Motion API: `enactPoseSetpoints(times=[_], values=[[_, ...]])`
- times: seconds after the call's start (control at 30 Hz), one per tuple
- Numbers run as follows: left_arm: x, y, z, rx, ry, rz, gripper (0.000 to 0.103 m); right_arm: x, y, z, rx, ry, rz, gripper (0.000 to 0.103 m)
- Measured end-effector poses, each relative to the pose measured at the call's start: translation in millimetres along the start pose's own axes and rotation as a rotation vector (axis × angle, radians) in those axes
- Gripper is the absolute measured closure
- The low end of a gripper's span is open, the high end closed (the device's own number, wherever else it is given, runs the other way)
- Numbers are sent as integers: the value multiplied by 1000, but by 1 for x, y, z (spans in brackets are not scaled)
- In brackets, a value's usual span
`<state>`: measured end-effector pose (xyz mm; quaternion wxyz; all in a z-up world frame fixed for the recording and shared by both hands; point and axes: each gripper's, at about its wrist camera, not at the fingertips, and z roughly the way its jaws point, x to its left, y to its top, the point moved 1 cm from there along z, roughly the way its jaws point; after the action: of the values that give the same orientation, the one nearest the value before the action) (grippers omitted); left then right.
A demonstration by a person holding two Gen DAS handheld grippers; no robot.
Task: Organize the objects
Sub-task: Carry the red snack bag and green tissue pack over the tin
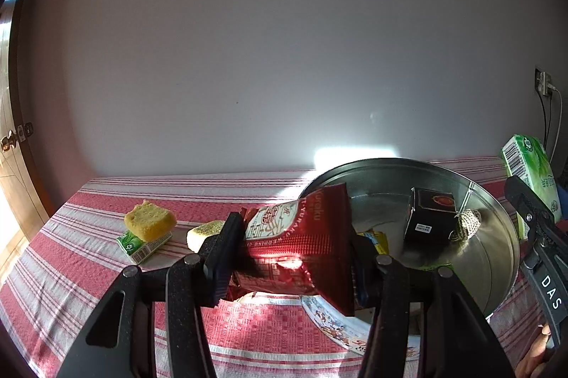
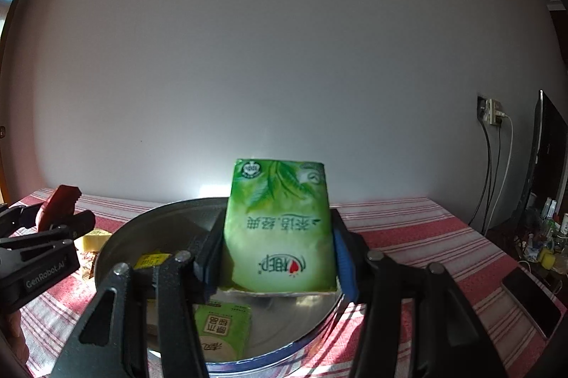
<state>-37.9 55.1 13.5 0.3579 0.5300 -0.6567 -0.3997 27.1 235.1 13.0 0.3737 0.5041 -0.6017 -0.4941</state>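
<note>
Both tilted slightly downward, left hand-held gripper [image 1: 294, 250] clamps red packet [image 1: 294, 236], right hand-held gripper [image 2: 277, 253] clamps green pack [image 2: 280, 228]

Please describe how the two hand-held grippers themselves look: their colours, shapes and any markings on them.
Both are black plastic tools with a speckled, grainy finish. The left gripper and the right gripper each have two linkage arms with round silver pivot pins and long cut-out slots. The right one's fingers carry blue pads. White lettering is printed on the bodies: "GenRobot.AI" on the left, "DAS" on the right.
</note>
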Motion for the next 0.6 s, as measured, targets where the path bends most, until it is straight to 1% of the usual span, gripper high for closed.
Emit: enactPoseSetpoints(times=[0.13,0.17,0.37,0.6], values=[[-17,5,5,4,-29,11,48,-6,3,7,3,-27,-10,50],[-22,6,7,5,-37,14,48,2,2,6,3,-33,-15,50],[-45,12,14,9,-68,29,48,-12,3,16,13,-69,-26,50],[-56,15,25,29,-94,34,48,-21,2,28,37,-68,-32,50]])
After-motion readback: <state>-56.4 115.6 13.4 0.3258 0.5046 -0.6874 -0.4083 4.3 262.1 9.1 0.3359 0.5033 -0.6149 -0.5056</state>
